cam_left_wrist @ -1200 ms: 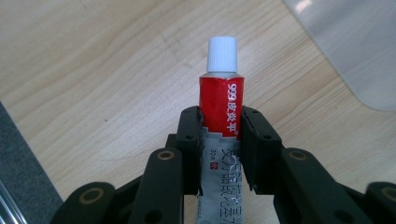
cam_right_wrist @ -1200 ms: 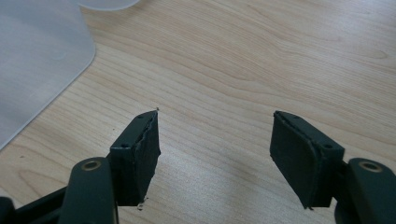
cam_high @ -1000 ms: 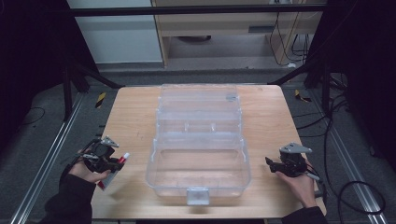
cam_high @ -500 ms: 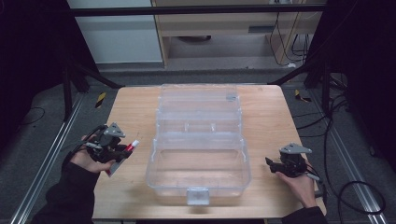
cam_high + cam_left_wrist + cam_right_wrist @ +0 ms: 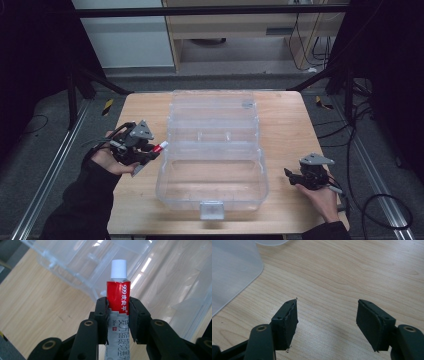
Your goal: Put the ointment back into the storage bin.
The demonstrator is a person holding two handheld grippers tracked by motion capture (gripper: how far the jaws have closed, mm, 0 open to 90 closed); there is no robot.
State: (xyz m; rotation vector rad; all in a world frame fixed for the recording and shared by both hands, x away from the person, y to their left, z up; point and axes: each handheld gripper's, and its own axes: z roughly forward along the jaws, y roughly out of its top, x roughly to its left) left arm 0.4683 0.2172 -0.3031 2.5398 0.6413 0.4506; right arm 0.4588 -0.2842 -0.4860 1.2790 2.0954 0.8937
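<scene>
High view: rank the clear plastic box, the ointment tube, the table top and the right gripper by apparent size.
1. Table top
2. Clear plastic box
3. Right gripper and ointment tube: not ranked, since the left gripper covers much of the tube.
</scene>
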